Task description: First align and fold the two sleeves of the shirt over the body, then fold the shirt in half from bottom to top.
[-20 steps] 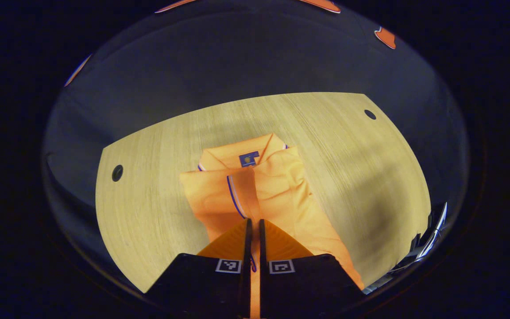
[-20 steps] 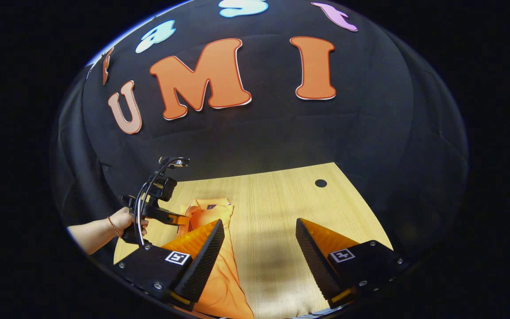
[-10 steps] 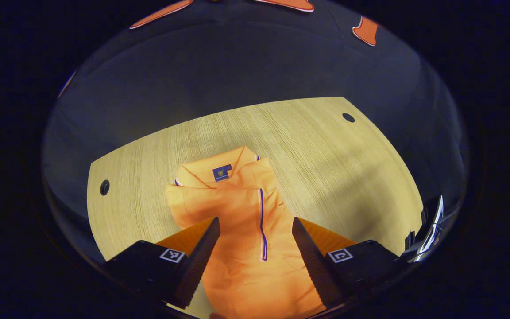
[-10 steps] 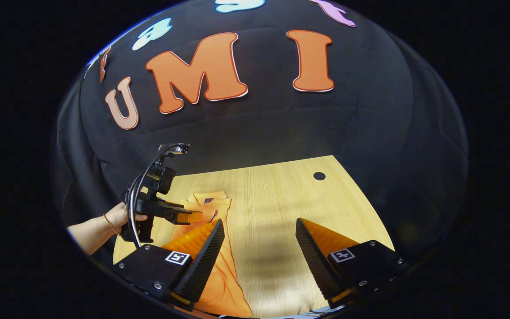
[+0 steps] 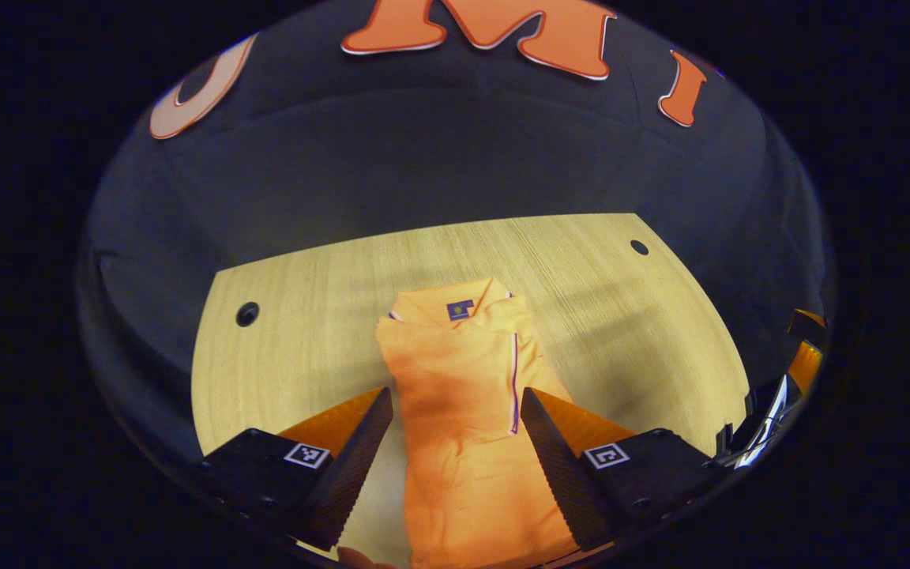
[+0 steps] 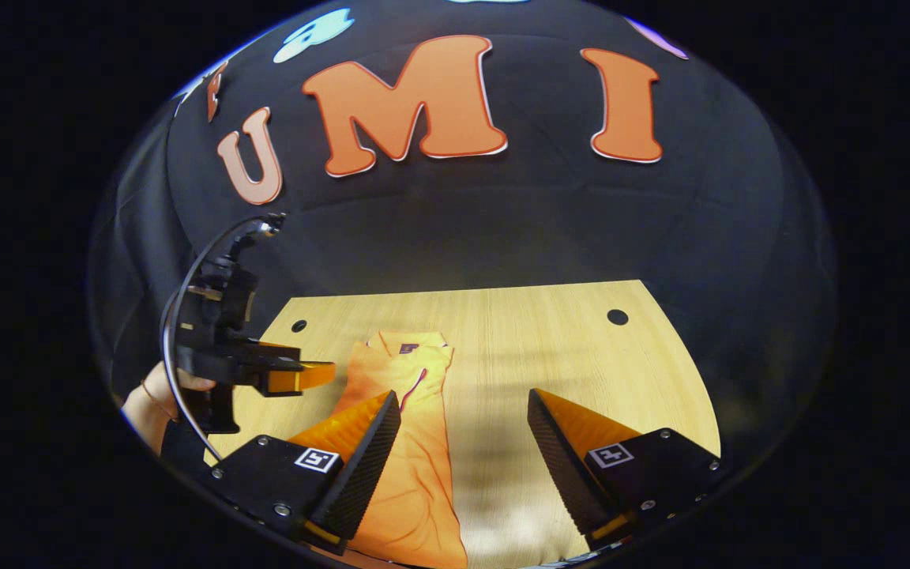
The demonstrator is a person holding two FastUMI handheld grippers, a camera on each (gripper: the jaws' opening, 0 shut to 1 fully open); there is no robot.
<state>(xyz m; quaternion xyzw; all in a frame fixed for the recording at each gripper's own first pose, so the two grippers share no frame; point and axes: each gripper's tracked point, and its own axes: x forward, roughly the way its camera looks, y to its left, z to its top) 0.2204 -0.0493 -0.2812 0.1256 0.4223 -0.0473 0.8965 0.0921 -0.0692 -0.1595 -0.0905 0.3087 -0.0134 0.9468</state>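
Under both hand-held grippers: wooden desk (image 5: 305, 348), w/ round holes near its far corners (image 5: 247, 314). Orange shirt (image 5: 463, 411) lies flat on the desk as a long narrow strip, collar end farthest from the left hand-held gripper (image 5: 455, 431), sleeves already folded in over the body; bottom-to-top fold not yet done. Shirt runs btwn the left gripper's two fingers and on under it. Left gripper: jaws wide apart, holding nothing, above the cloth, no contact seen. Right hand-held gripper (image 6: 463, 431): jaws also wide apart, empty; shirt is beneath and just beyond its left finger, bare desk btwn the fingers. In right gripper view the left gripper shows off to the left, held by a hand (image 6: 156, 391), over the desk beside the shirt. Small dark collar label (image 5: 460, 310) at shirt's far end; dark-edged stripe (image 5: 514, 379) along its right side.
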